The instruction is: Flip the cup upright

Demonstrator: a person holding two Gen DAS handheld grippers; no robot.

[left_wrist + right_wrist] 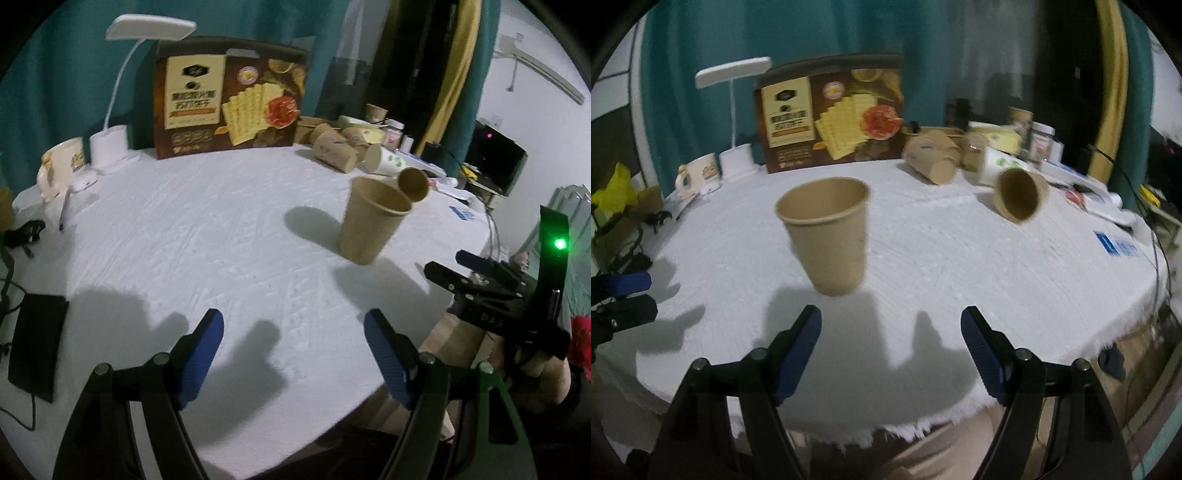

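Brown paper cup [827, 232] upright on table [942, 258]; withdraw right gripper [891, 332] straight back, jaws parted, empty, left gripper [293, 336] parted, empty

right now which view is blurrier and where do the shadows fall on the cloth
Right wrist view: motion-smeared, worst on the upright brown paper cup and the tipped brown paper cup. Left wrist view: sharper; hard shadows of the fingers fall on the white tablecloth just ahead of them, and the upright cup's shadow lies to its left.
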